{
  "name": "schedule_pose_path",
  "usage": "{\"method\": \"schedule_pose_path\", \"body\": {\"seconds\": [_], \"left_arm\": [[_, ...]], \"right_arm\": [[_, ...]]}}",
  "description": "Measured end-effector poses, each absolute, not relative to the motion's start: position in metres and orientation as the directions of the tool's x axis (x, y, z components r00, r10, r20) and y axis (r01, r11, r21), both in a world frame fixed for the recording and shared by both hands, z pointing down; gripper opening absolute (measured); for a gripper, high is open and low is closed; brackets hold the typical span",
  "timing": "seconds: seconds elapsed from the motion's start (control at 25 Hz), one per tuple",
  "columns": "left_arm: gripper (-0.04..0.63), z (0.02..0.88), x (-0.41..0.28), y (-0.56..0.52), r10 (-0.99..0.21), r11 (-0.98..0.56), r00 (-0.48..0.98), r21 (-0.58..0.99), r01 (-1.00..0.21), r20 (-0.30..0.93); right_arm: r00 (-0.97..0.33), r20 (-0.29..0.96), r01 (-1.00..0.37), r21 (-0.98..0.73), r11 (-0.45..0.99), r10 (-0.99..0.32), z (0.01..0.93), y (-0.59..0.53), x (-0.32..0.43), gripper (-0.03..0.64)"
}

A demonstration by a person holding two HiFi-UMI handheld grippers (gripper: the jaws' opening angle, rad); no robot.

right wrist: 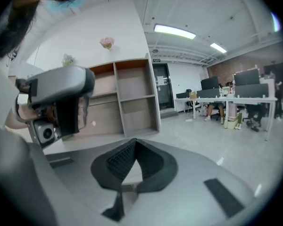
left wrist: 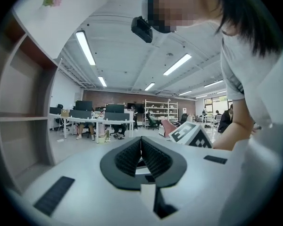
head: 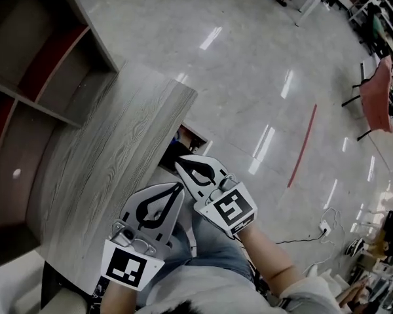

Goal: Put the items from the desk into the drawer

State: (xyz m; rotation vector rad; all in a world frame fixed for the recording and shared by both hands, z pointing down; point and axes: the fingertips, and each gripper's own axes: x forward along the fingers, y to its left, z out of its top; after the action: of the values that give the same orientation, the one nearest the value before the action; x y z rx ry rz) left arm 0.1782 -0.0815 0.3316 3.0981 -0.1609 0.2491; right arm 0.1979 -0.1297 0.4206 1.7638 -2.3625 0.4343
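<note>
The grey wood desk (head: 111, 156) runs from the upper middle to the lower left in the head view, and I see no loose items on its top. Under its right edge is a dark drawer opening (head: 183, 141); I cannot make out its contents. My left gripper (head: 181, 185) is shut and holds nothing, and it hovers over the desk's near right corner. My right gripper (head: 179, 165) is also shut and holds nothing, beside the left one and just off the desk edge by the opening. Both gripper views point across the room, with the left gripper (left wrist: 141, 139) and the right gripper (right wrist: 135, 141) closed tip to tip.
A shelf unit (head: 33, 77) with open compartments stands behind the desk at left. On the glossy floor are a red line (head: 302, 146), a cable with a power strip (head: 324, 227) and a red chair (head: 378, 97). Office tables with seated people (left wrist: 92, 121) stand far off.
</note>
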Motion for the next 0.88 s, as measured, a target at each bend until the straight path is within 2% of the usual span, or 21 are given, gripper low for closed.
{"method": "schedule_pose_path", "body": {"seconds": [0.32,0.64,0.88], "left_arm": [[0.011,0.301,0.170,-0.057,-0.042,-0.999,0.993,-0.025,-0.040,0.109],[0.011,0.284,0.160,-0.031,0.027,-0.997,0.997,-0.066,0.033,0.077],[0.011,0.282,0.148,-0.020,0.035,-0.997,0.997,-0.062,0.039,0.070]], "right_arm": [[-0.191,0.158,-0.981,-0.070,0.182,-0.969,0.336,-0.079,0.196,0.009],[-0.128,0.096,-0.991,-0.042,0.125,-0.987,0.299,-0.028,0.177,0.009],[-0.112,0.055,-0.993,-0.034,0.110,-0.992,0.286,-0.011,0.162,0.009]]}}
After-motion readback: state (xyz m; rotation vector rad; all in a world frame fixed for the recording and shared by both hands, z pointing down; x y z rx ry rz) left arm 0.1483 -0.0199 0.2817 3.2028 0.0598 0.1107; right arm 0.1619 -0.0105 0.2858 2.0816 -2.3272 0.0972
